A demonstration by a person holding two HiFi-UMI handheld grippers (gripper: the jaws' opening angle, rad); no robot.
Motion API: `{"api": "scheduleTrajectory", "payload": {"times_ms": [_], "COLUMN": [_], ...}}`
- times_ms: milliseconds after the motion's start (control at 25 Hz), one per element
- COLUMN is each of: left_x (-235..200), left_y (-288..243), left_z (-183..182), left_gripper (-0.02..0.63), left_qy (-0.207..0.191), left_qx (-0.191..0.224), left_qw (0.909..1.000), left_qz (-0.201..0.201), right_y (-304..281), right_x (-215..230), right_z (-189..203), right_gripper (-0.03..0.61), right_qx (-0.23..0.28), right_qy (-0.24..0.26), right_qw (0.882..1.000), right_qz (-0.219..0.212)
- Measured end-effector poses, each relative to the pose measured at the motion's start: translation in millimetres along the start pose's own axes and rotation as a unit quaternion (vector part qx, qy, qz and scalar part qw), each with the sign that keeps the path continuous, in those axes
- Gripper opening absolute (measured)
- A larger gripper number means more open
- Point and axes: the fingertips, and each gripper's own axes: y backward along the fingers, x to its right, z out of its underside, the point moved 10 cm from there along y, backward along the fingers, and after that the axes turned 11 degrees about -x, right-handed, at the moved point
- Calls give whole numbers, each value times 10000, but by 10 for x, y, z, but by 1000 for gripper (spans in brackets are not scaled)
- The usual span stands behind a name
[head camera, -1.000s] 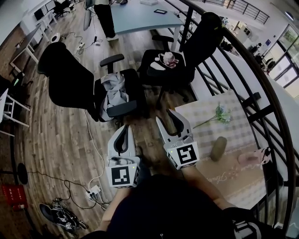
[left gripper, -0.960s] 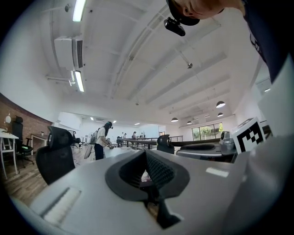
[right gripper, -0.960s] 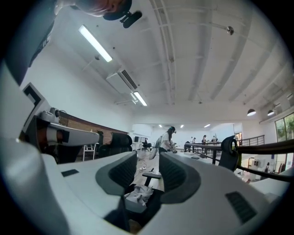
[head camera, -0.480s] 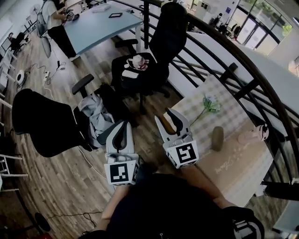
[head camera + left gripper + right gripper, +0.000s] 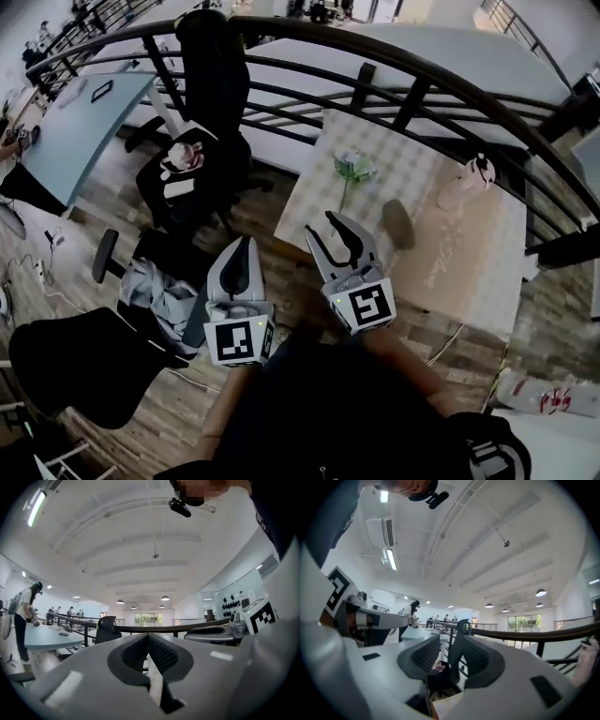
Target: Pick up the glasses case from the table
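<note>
The dark curved metal railing arcs along the far side of the square table with a pale checked cloth and a tan mat. To the left of the table stands a black office chair with small things on its seat, and further left of it, nearer the person, another black chair with grey clothing beside it.

The right white two-jaw gripper hangs over the table's near left edge. In the right gripper view its jaws stand apart and released, with nothing between them. The left white two-jaw gripper is off the table, to its left over the wooden floor. In the left gripper view its jaws are clenched together on nothing.

The olive-grey oval glasses case lies on the table near its middle, untouched, to the right of the right gripper and apart from it. A green-and-white flower sprig lies on the table's checked part, and a pale pink object sits toward the table's far right.
</note>
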Motion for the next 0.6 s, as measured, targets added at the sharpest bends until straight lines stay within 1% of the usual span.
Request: {"api": "scheduleTrajectory", "payload": {"times_ms": [120,240,320,400,600], "left_x": [185,430,603,771,1060], "left_y": [-242,-405,-495,-575,-725], "left_z": [3,-6,-15,-12,30], "left_gripper": [11,11,11,11,11], "left_qy": [-106,-183,-268,-303,-441], "left_qx": [-35,15,63,85,37], "left_qw": [9979,9922,9863,9795,9609], "left_qz": [645,1234,1629,1989,2733], "right_y": [199,446,616,791,1146], "right_x": [162,302,374,440,561], "right_z": [62,137,177,231,305], "right_gripper": [124,124,124,124,124], "right_qx": [-29,-53,-110,-168,-323], "right_qy": [-168,-131,-123,-232,-257], "right_qw": [9979,9931,9889,9832,9666], "right_qz": [618,1161,1474,1801,2528]}}
